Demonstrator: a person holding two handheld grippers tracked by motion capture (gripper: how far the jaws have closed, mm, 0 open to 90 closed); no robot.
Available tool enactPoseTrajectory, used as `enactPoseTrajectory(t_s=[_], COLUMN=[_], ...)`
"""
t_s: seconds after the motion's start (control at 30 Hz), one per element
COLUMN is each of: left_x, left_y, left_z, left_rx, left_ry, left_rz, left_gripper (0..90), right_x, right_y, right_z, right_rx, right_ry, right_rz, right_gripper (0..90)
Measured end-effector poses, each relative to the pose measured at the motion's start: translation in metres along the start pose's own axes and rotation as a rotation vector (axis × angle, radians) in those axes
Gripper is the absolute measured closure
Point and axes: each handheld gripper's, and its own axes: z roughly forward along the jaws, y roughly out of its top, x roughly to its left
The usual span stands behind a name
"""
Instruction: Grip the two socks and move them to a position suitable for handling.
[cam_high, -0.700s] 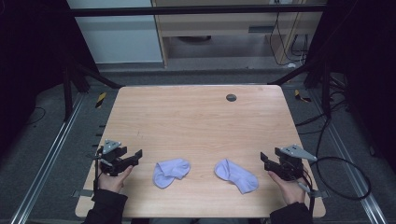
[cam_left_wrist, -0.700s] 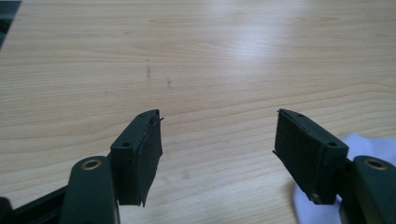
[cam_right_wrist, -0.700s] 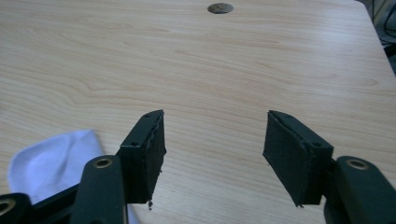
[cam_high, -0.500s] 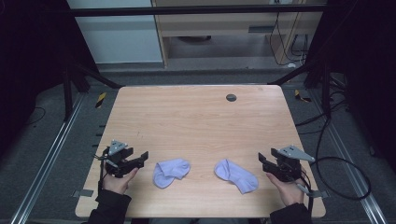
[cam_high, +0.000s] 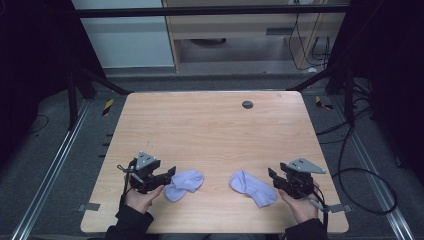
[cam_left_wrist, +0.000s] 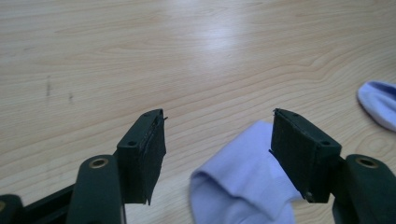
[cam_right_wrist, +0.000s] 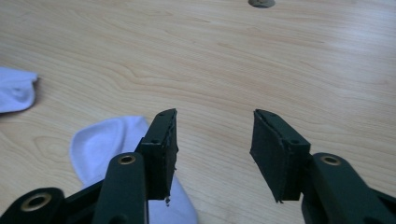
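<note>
Two pale lilac socks lie near the front edge of the wooden table (cam_high: 210, 130). In the high view the left sock (cam_high: 185, 181) is just right of my left gripper (cam_high: 169, 176), and the right sock (cam_high: 253, 188) is just left of my right gripper (cam_high: 273, 178). In the left gripper view my left gripper (cam_left_wrist: 217, 116) stands open over the left sock (cam_left_wrist: 238, 182), whose edge reaches behind the right jaw. The right sock (cam_left_wrist: 380, 102) shows farther off. In the right gripper view my right gripper (cam_right_wrist: 215, 114) is open over bare wood. The right sock (cam_right_wrist: 105, 142) lies beside and under its left jaw.
A small round dark hole (cam_high: 247, 104) sits in the table near its far edge, also at the top of the right gripper view as the hole (cam_right_wrist: 261, 2). Dark frame posts and cables surround the table. The left sock (cam_right_wrist: 16, 88) lies at the left of the right gripper view.
My left gripper has moved right, up to the left sock. My right gripper has edged left toward the right sock. The socks have not moved.
</note>
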Motion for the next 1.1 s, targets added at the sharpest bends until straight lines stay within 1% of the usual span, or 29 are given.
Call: enactPoseTrajectory(t_s=[0.03,0.1,0.17,0.2,0.27,0.37,0.4,0.43,0.47,0.5,0.53,0.57,0.63,0.67,0.77,0.8,0.83,0.87,0.93,1.0,1.1], left_x=[-0.004,-0.010,-0.019,-0.019,-0.026,-0.038,-0.041,-0.048,-0.052,-0.052,-0.055,-0.062,-0.067,-0.067,-0.077,-0.077,-0.082,-0.082,-0.091,-0.093,-0.103], left_y=[0.002,0.005,0.009,0.009,0.012,0.015,0.016,0.018,0.019,0.019,0.020,0.022,0.023,0.023,0.024,0.024,0.025,0.025,0.025,0.025,0.025], left_z=[0.001,0.003,0.008,0.008,0.012,0.018,0.020,0.024,0.026,0.026,0.027,0.031,0.034,0.034,0.040,0.040,0.044,0.044,0.050,0.051,0.059], left_rx=[-0.001,-0.005,-0.003,-0.003,0.000,0.007,0.010,0.012,0.013,0.013,0.016,0.015,0.019,0.019,0.031,0.031,0.034,0.034,0.041,0.041,0.053], left_ry=[-0.005,-0.016,-0.027,-0.027,-0.041,-0.058,-0.062,-0.069,-0.071,-0.071,-0.073,-0.077,-0.081,-0.081,-0.089,-0.089,-0.098,-0.098,-0.109,-0.111,-0.123], left_rz=[0.010,0.019,0.034,0.034,0.040,0.053,0.058,0.068,0.074,0.074,0.080,0.089,0.096,0.096,0.110,0.110,0.115,0.115,0.122,0.123,0.141], left_gripper=[34.6,34.9,35.7,35.9,36.5,37.8,38.2,38.5,38.8,38.9,39.1,39.4,40.0,40.3,41.3,41.6,41.9,42.2,43.0,43.9,45.2], right_x=[0.003,0.005,0.008,0.008,0.010,0.013,0.013,0.015,0.015,0.016,0.016,0.017,0.018,0.018,0.020,0.020,0.021,0.021,0.024,0.025,0.027], right_y=[0.001,0.001,0.001,0.001,0.001,-0.001,-0.001,-0.002,-0.003,-0.004,-0.005,-0.006,-0.007,-0.007,-0.010,-0.010,-0.012,-0.012,-0.015,-0.016,-0.020], right_z=[-0.001,-0.001,-0.003,-0.003,-0.003,-0.006,-0.006,-0.007,-0.008,-0.009,-0.010,-0.011,-0.011,-0.011,-0.011,-0.011,-0.011,-0.011,-0.010,-0.010,-0.008], right_rx=[0.000,0.005,0.019,0.019,0.023,0.036,0.036,0.036,0.036,0.037,0.039,0.040,0.048,0.048,0.061,0.061,0.069,0.069,0.081,0.086,0.104], right_ry=[0.016,0.020,0.040,0.040,0.054,0.073,0.076,0.081,0.082,0.085,0.089,0.093,0.102,0.102,0.116,0.116,0.123,0.123,0.131,0.136,0.142], right_rz=[-0.008,-0.010,-0.028,-0.028,-0.039,-0.041,-0.047,-0.044,-0.049,-0.048,-0.054,-0.054,-0.057,-0.057,-0.065,-0.065,-0.066,-0.066,-0.072,-0.078,-0.094], right_gripper=[51.7,52.5,54.8,54.8,56.1,59.2,59.5,60.0,60.3,60.5,60.7,61.0,61.2,61.2,61.8,61.8,62.4,62.4,63.5,63.7,64.9])
